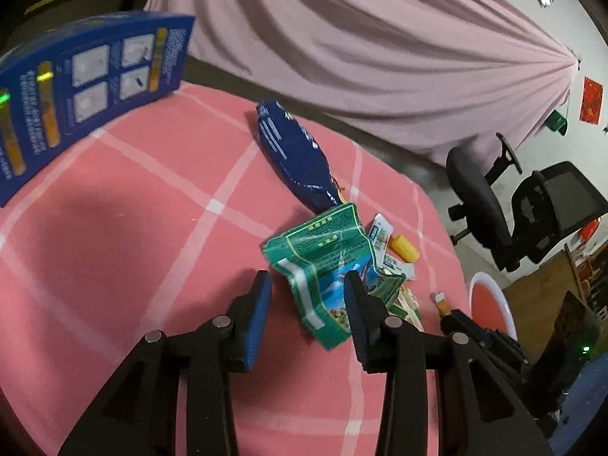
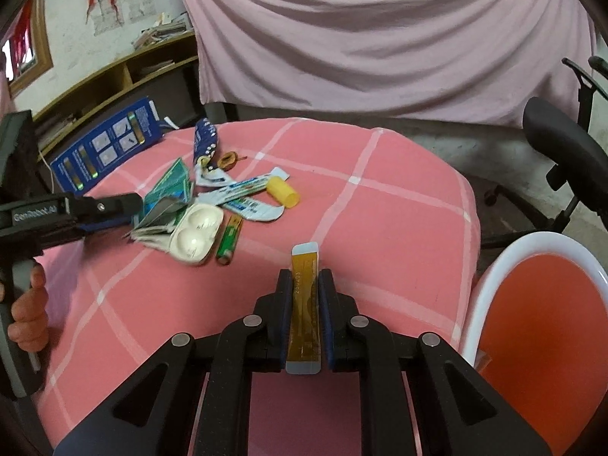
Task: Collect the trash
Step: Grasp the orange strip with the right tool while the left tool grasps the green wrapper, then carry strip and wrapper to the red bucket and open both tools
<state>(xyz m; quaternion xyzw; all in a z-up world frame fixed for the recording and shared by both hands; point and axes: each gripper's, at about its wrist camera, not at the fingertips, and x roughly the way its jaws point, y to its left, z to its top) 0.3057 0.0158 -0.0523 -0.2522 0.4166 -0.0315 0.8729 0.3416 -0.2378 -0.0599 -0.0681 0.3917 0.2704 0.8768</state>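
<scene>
Right gripper (image 2: 305, 296) jaws clamp sachet (image 2: 304, 304); bare tablecloth (image 2: 399, 228) ahead.

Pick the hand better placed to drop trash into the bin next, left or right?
Right. The right tongs are shut on the gold sachet, and the white bin stands just beside them at the table edge. The left tongs are open at the green wrapper, gripping nothing.

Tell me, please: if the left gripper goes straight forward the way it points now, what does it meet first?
Most likely the crumpled green wrapper: it lies just ahead of the open left gripper, partly between its fingers. Depth is uncertain, so the pink tablecloth could come first.
</scene>
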